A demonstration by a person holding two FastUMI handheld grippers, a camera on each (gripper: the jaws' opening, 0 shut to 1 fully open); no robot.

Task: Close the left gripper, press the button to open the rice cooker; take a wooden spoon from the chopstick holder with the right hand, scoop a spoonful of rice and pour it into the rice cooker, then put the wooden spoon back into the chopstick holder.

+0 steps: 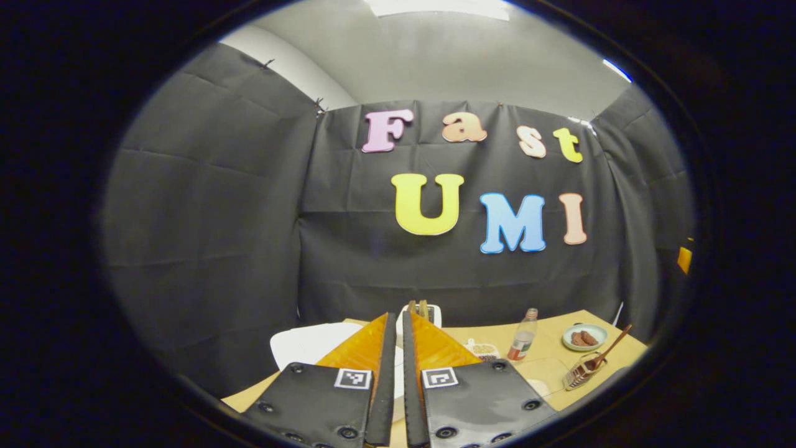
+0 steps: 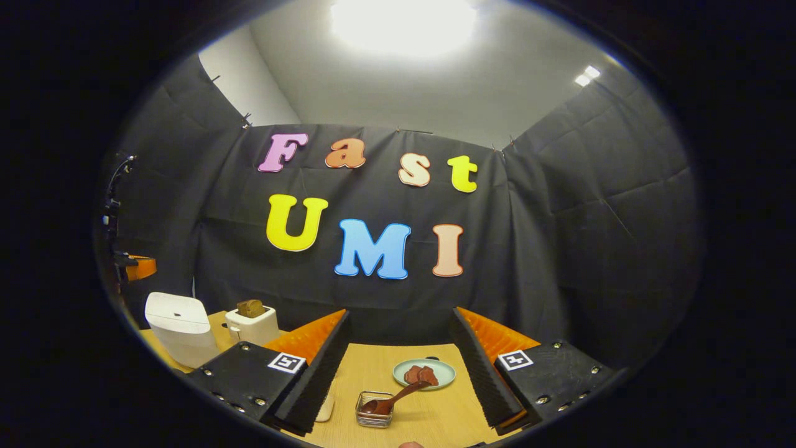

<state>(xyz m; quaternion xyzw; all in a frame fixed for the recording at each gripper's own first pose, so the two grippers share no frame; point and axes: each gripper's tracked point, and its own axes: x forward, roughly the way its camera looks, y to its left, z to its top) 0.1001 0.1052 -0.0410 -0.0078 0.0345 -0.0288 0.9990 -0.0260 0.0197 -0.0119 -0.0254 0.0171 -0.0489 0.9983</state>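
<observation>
Pale wood is what I see under everything: the bench (image 2: 379, 373) carries all the task's things, and I take the white rice cooker (image 2: 179, 328) as my landmark. In the right gripper view it stands at the far left edge of the bench, lid down. Just beside it, on the side toward the middle of the bench, sits a white toaster (image 2: 254, 325) with a slice of bread (image 2: 250, 307) poking out of the top.

My left gripper (image 1: 398, 323) has its jaws drawn together to a thin slit, holding nothing. In the left gripper view it sits above the rice cooker (image 1: 311, 345), whose white lid shows just left of and behind the fingers.

My right gripper (image 2: 398, 326) has its jaws spread wide, empty. Between its fingers, well apart from the rice cooker across the bench, I see the wire chopstick holder (image 2: 374, 410) with the wooden spoon (image 2: 392, 399) in it, bowl down and handle leaning out toward a small plate (image 2: 443, 374) of brown food.

From the left gripper view, the same chopstick holder (image 1: 579, 371) and wooden spoon (image 1: 612, 347) lie far to the right of the rice cooker, with the plate (image 1: 584, 336) behind them. A clear bottle (image 1: 523, 336) with a red label stands between the cooker and the holder, and a small container (image 1: 482, 350) sits just beside the bottle on the cooker's side; I cannot tell what it holds.
</observation>
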